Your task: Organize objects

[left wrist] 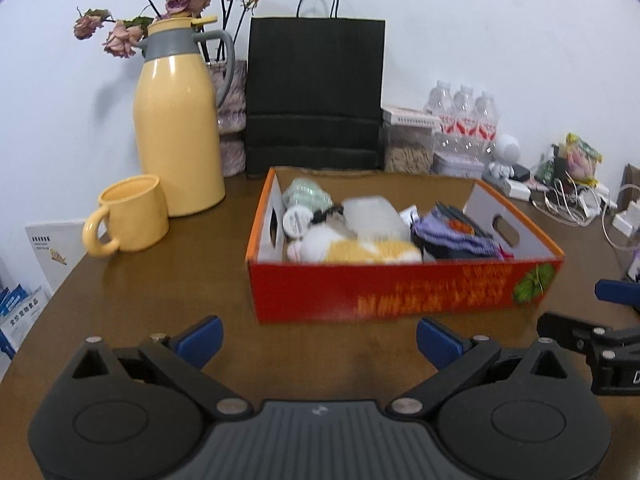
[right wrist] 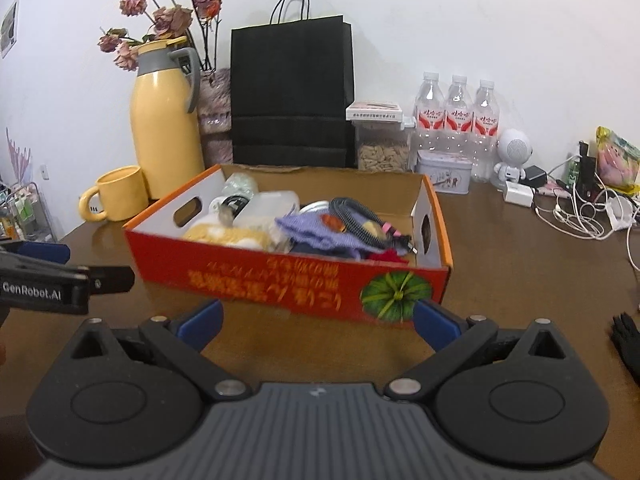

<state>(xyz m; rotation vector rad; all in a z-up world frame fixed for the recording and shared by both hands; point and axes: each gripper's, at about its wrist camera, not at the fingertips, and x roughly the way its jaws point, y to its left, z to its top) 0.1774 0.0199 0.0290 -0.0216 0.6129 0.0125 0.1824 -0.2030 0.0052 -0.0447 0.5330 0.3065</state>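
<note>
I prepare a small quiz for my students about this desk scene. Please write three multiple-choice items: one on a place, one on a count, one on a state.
1. Where does the yellow ceramic mug stand?
A. inside the red cardboard box
B. on the table beside the yellow thermos jug
C. on top of the black paper bag

2. How many clear plastic water bottles stand by the wall?
A. one
B. three
C. five

3. How are the left gripper and the right gripper?
A. both open, holding nothing
B. both shut on a sock
C. left shut on the mug

Key: 1 B, the mug sits on the brown table next to the jug. 2 B, three red-labelled bottles in a row. 3 A, blue fingertips are wide apart with only table between.
</note>
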